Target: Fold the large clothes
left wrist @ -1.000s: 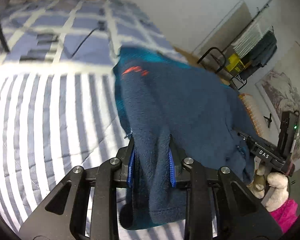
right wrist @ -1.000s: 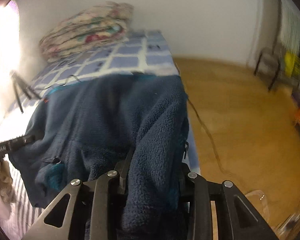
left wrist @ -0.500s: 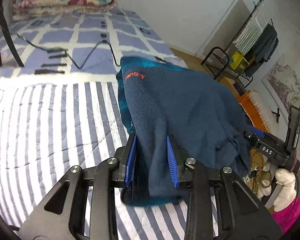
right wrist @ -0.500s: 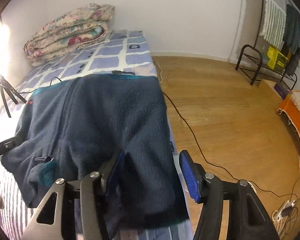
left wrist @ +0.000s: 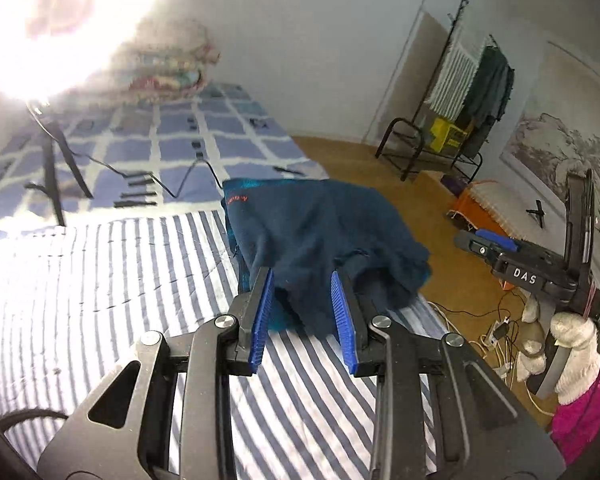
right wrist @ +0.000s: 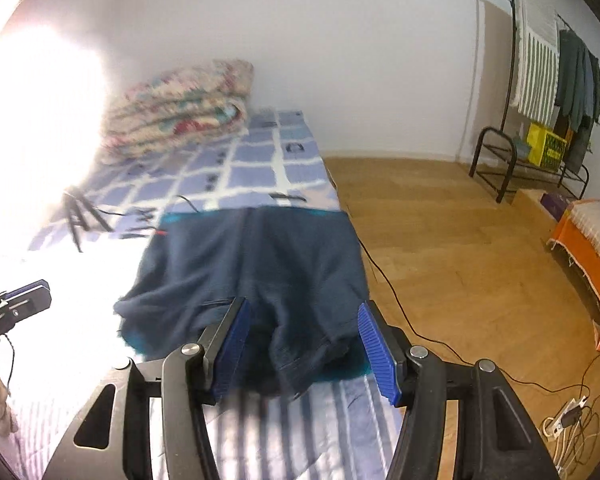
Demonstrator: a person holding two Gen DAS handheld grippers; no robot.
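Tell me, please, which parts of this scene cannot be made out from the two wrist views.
- Folded quilt: washed out by window glare in the left wrist view, blurred in the right.
- Orange lettering on the fleece jacket: too small and blurred to read.
- Jacket's underside and sleeves: hidden by its own folds.
- Right tongs in the left view: only one blue pad shows.
- Left tongs in the right view: cut by the edge.

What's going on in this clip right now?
A person is folding a navy fleece jacket on a bed with a striped sheet, one handheld tool in each hand. The jacket lies folded over near the bed's edge. The left tool and right tool both stand open at its near hem, gripping nothing. A folded floral quilt sits at the bed's far end.
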